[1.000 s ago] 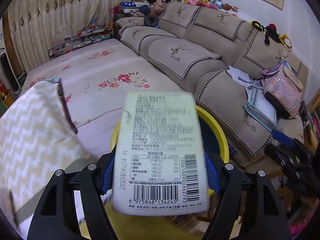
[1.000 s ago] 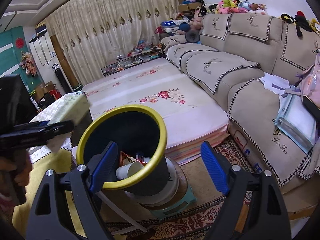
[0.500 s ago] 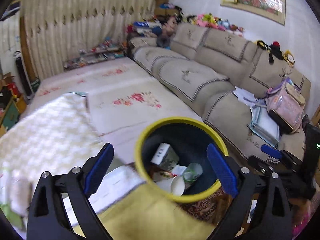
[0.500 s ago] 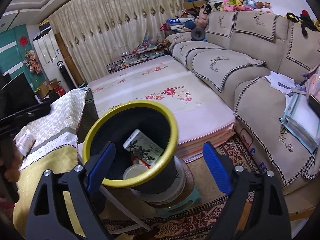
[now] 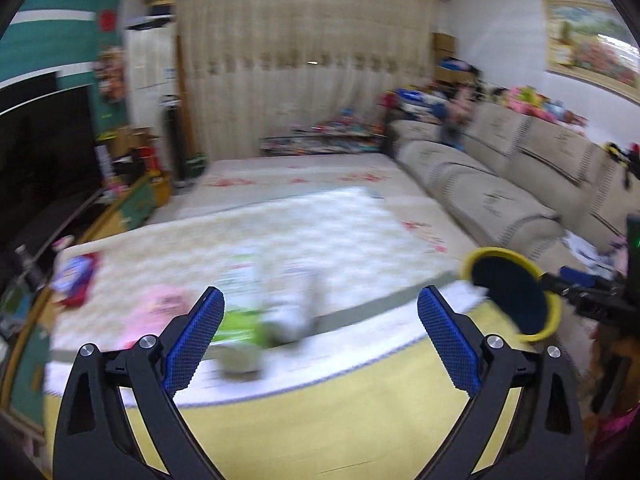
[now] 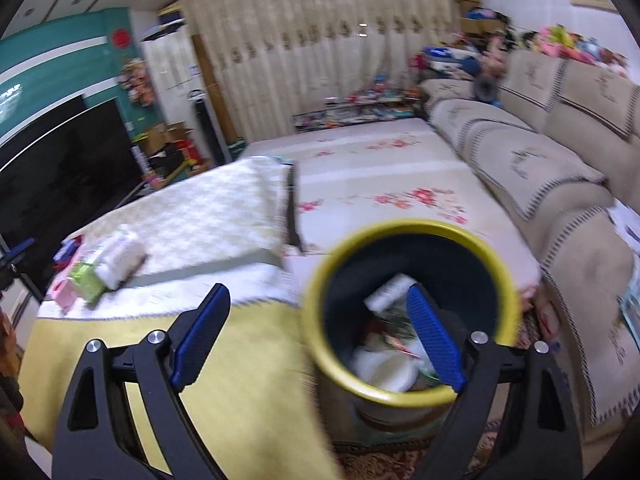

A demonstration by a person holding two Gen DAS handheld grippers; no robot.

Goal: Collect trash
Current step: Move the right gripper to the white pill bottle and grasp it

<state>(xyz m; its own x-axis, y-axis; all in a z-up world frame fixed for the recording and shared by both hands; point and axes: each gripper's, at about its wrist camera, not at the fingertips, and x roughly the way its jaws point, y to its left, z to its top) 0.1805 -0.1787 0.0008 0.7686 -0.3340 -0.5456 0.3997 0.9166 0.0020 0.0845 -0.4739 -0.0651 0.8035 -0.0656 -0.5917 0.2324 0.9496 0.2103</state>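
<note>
Left gripper (image 5: 320, 320) wide, jaws just opened, nothing between; blurred green-white cartons (image 5: 244, 312) just ahead on quilted tablecloth (image 5: 320, 232). Right gripper (image 6: 318, 326) wide, empty, beside round dark bin (image 6: 412, 312), yellow rim, holding white box and cups, contents smeared.

Even, soft indoor light, daylight diffusing through the curtains (image 5: 304, 76). Heavy motion blur in both views, worst on the left. Strong fisheye bending, dark vignette at corners. No harsh shadows.
</note>
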